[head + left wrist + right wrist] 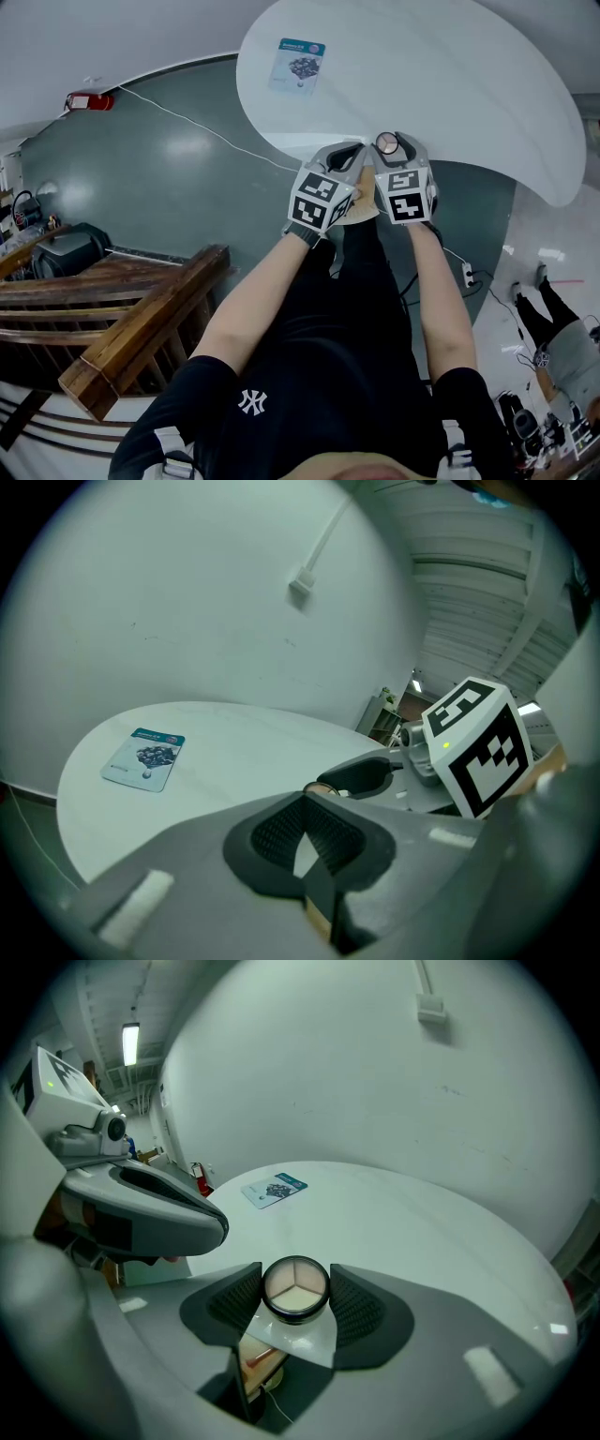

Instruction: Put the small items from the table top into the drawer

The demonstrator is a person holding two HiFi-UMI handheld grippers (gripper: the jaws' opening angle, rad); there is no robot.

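Right gripper is holding a round compact at the table's near edge.
The right gripper (pixel 296 1305) is clamping the compact (pixel 295 1286) between its pads above the table (pixel 450 84) rim. What looks like the open drawer (pixel 251 1354) is lying just below, toward the person. The left gripper (pixel 305 841) is sitting pinched together, empty, and is the nearer one to the packet (pixel 299 64) far across.

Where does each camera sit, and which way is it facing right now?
Head view: on the person's head, facing steeply down at the white table edge; both forearms, torso, left gripper and right gripper show.
Left gripper view: on the left gripper, facing across the table toward the packet; own jaws together, right gripper alongside.
Right gripper view: on the right gripper, facing across the table; own jaws clamp a round compact.
Shared: all three show the packet.
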